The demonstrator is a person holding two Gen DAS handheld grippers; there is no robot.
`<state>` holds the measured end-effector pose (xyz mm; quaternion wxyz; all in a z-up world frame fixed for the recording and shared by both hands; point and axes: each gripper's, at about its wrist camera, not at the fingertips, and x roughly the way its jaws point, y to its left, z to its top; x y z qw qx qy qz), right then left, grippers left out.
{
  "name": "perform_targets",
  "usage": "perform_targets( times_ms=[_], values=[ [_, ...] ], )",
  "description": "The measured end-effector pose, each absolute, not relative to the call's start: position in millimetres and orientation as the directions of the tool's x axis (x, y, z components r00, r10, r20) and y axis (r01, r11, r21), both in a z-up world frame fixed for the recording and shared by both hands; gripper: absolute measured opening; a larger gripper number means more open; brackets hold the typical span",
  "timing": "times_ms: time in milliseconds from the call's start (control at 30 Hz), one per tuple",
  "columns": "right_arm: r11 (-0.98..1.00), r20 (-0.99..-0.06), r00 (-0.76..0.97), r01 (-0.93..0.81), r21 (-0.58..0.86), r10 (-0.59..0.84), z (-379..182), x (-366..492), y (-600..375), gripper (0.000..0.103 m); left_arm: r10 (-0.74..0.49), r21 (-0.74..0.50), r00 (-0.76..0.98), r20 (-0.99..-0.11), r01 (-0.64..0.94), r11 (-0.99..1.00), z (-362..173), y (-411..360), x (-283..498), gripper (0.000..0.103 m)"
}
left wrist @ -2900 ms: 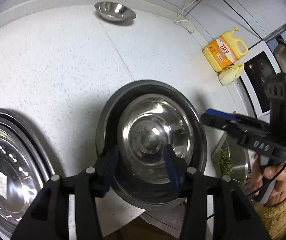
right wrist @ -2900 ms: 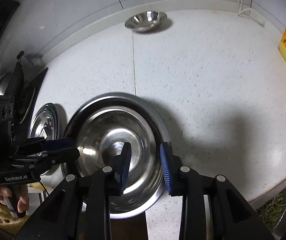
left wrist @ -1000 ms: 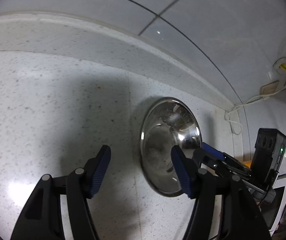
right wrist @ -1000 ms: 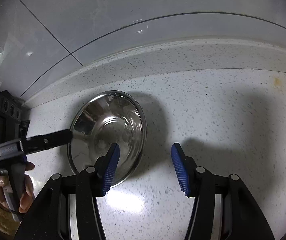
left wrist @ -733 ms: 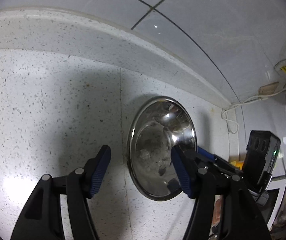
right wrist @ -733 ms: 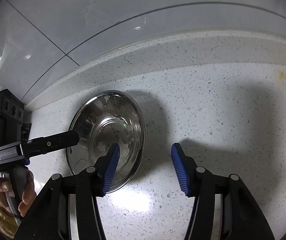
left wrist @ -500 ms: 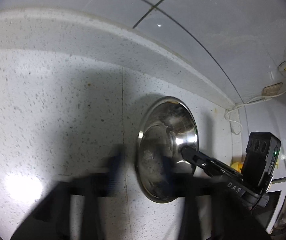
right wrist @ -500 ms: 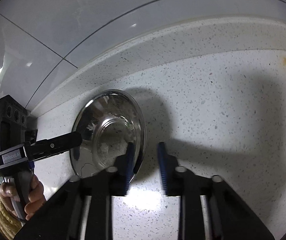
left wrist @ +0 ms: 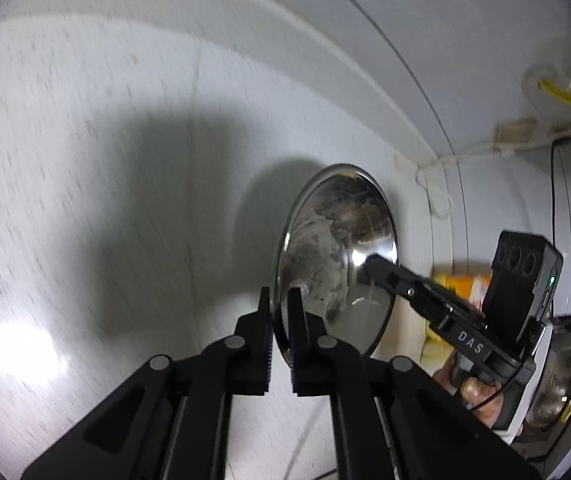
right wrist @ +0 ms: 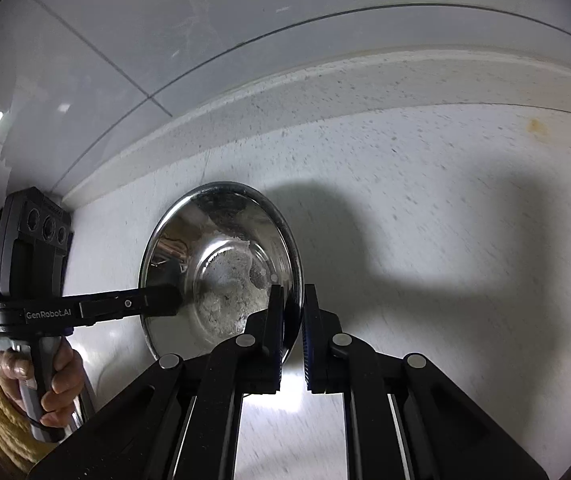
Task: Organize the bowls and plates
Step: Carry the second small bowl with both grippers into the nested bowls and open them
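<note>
- White speckled stone makes up the surface [right wrist: 425, 200], which meets a glossy tiled wall [right wrist: 245, 12] along a raised back edge.
- One steel bowl [right wrist: 221, 264] lies near that back edge, its inside dulled by a pale residue.
- Left gripper [left wrist: 279, 312] has its jaws pinching the bowl's near rim on one side.
- Right gripper [right wrist: 293, 312] has its jaws pinching the rim on the opposite side.
- Judged from this, the step in hand is a two-sided pick-up of the bowl, and lifting has not clearly begun.
- Next move calls for both hands to rise evenly, since a thin rim could slip or tilt.
- Off the surface's right end stand a yellow bottle [left wrist: 461, 284], a wall socket [left wrist: 513, 128] and a white cord [left wrist: 437, 196].
</note>
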<state>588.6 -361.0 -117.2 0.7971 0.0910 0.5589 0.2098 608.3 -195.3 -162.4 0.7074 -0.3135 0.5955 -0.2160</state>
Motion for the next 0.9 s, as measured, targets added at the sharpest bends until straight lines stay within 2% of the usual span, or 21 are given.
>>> perform_targets(
  times_ms=[633,900],
  values=[
    [0.938,-0.880,0.324,-0.102,0.331,0.346,-110.9,476.4,-414.5,0.009,-0.706,-0.703,0.019,-0.708,0.063,0.708,-144.1,-278.3,527.9,0.006],
    [0.944,-0.878,0.358,-0.037,0.327,0.318,-100.7,415.4,-416.8,0.009,-0.710,-0.706,-0.008,-0.704,0.118,0.698,-120.3,-272.9,467.3,0.006]
  ],
)
